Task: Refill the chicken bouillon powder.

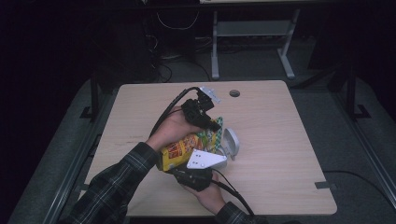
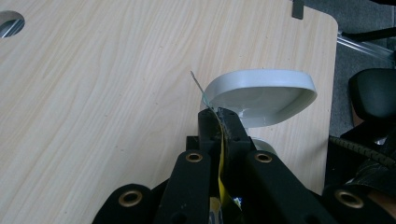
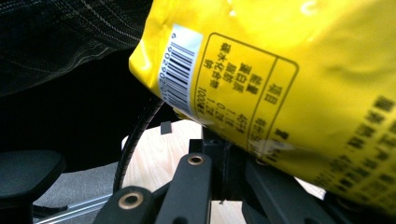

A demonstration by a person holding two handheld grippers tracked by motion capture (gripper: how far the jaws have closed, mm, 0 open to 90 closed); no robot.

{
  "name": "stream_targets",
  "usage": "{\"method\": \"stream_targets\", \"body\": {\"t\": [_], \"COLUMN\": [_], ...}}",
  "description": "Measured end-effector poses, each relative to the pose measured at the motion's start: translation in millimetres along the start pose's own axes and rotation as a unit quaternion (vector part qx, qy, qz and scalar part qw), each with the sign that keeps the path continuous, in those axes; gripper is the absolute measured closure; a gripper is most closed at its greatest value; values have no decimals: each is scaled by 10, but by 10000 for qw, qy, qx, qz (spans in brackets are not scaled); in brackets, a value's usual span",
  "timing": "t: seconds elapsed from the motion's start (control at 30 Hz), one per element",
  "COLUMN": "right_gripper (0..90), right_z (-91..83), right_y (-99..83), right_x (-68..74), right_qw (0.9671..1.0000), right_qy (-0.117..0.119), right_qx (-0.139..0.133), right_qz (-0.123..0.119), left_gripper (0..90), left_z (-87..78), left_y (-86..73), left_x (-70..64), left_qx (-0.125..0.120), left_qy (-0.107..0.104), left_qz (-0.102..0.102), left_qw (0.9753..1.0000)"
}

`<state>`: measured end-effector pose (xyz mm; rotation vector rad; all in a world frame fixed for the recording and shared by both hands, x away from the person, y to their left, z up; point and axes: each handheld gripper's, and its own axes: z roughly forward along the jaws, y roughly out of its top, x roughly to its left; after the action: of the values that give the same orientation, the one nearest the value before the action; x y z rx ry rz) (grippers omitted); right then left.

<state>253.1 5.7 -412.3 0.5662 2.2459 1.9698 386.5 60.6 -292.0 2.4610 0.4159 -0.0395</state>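
Snack bag [image 1: 181,150] edges sit pinched between both grippers' closed fingers [image 2: 212,128].

Light wood surface [image 1: 280,140] with a round cable hole [image 1: 234,93]. Grey carpet floor [image 1: 327,98]. White frame legs [image 1: 252,42] stand behind. Room dim.

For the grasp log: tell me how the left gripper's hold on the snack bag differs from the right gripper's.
The left gripper pinches the snack bag's thin top edge; the right gripper clamps its lower edge, near the barcode. The left sits farther up the table, the right nearer the person. Both are shut on the bag.
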Motion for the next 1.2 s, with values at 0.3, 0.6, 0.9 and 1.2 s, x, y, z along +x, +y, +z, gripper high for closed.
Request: {"method": "stream_targets", "body": {"t": [0.3, 0.6, 0.9, 1.2], "right_gripper": [900, 900, 900, 900], "right_z": [0, 3, 10, 16], "right_y": [3, 2, 2, -1], "right_x": [4, 6, 5, 5], "right_qw": [10000, 10000, 10000, 10000], "right_qy": [14, 29, 47, 56], "right_qx": [-17, -27, -50, -60], "right_qz": [-13, 13, 12, 22], "left_gripper": [898, 898, 898, 898], "left_z": [6, 16, 14, 23], "left_y": [15, 16, 16, 17], "left_x": [-9, -7, -5, -4], "left_qx": [21, 58, 71, 78], "left_qy": [7, 13, 24, 36], "left_qz": [14, 4, -9, -28], "left_qw": [10000, 10000, 10000, 10000]}}
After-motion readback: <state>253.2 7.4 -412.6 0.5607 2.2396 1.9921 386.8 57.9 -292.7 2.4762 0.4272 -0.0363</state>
